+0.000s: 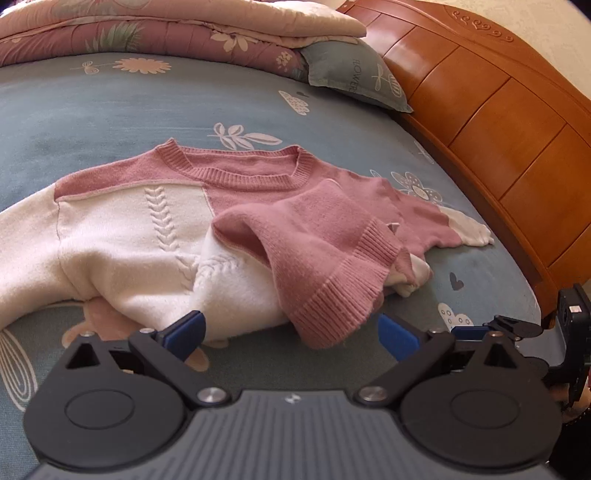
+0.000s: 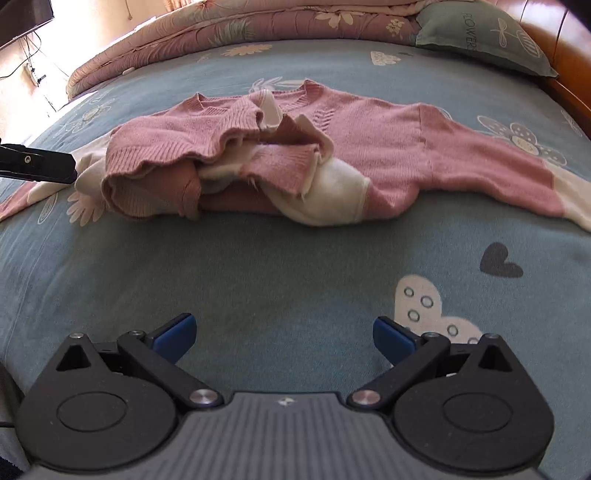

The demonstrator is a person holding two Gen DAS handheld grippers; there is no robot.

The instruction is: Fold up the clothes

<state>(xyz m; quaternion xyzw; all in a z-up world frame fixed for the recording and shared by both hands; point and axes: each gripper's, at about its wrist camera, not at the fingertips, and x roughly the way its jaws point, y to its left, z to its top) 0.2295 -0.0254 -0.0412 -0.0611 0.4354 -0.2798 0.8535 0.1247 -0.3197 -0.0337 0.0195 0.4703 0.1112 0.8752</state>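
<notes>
One knitted sweater [image 1: 155, 221], pink and white with ribbed hems, lies crumpled on the bed sheet [image 2: 258, 266]. The left gripper [image 1: 291, 332] and the right gripper [image 2: 282, 334] both have their jaws spread wide, grasping nothing.

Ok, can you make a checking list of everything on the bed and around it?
Surface: blue flowered bedsheet, smooth.
Job's things: pink and white sweater, lying rumpled, hem bunched up, sleeves spread out.
Clutter: folded quilt and pillow at the far side.
Grippers: left gripper open, close to the sweater's hem; right gripper open, over bare sheet.
Cables: wires on the wall.
Surroundings: wooden headboard.
</notes>
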